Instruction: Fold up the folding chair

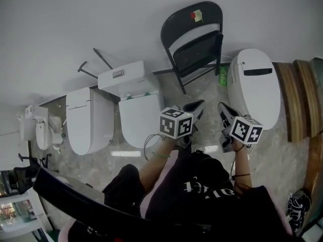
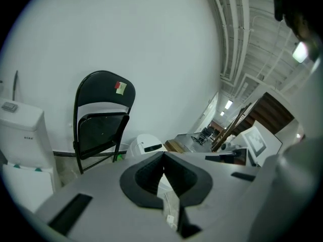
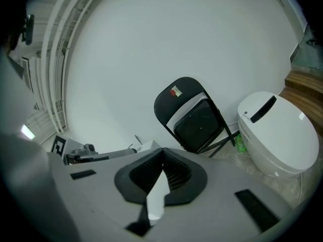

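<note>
Folding chair [image 1: 194,39] stands by the wall at upper centre, well apart from left tongs [image 1: 196,106] and right tongs [image 1: 224,109], both closed and empty. Probably stiff, weighty metal: grip the backrest top and seat edge.

White wall [image 1: 101,14] at back, plain. Floor [image 1: 209,92] grey marbled, glossy. Three white toilets on it: mid toilet [image 1: 139,112] w/ tank, left toilet [image 1: 90,120] just beside it, right toilet [image 1: 255,95] near wall. Wood boards [image 1: 298,92] beyond right toilet. Small green bottle [image 1: 223,76] by wall. Ceiling [image 2: 247,29] w/ pipes, lamp [image 2: 301,51] lit.
</note>
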A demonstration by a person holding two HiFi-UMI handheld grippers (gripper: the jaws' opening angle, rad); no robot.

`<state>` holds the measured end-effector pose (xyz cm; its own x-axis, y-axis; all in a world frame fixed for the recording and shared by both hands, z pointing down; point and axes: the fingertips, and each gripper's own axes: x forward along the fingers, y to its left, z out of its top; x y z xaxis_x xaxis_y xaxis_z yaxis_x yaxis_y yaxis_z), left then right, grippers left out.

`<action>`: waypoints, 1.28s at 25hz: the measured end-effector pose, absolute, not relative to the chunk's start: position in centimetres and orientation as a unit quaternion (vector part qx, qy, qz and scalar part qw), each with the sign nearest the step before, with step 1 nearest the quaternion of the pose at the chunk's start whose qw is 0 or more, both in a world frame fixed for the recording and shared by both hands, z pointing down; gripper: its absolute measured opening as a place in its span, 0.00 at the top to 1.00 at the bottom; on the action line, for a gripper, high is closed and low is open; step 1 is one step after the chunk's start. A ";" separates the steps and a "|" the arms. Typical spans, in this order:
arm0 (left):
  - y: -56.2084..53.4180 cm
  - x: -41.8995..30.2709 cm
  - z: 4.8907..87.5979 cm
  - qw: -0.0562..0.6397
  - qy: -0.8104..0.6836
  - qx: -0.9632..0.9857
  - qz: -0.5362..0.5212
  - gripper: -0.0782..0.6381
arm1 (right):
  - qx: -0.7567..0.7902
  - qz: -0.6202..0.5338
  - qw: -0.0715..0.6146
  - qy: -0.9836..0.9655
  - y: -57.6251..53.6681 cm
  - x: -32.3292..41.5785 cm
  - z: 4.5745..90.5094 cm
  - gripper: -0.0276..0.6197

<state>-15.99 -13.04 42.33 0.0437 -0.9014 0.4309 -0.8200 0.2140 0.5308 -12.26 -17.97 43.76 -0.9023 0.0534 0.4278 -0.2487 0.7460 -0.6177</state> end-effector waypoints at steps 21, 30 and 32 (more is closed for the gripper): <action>1.6 -12.2 41.5 0.324 -0.710 0.626 -0.020 0.89 | 0.032 0.344 0.184 -0.920 -4.9 -9.7 43.1 0.94; 12.9 -13.9 41.4 0.317 -0.679 0.662 -0.019 0.89 | 0.103 0.341 0.132 -0.925 6.2 -10.3 42.1 0.94; 14.7 -13.7 41.8 0.324 -0.667 0.671 -0.024 0.89 | 0.119 0.339 0.134 -0.924 8.4 -9.4 42.5 0.94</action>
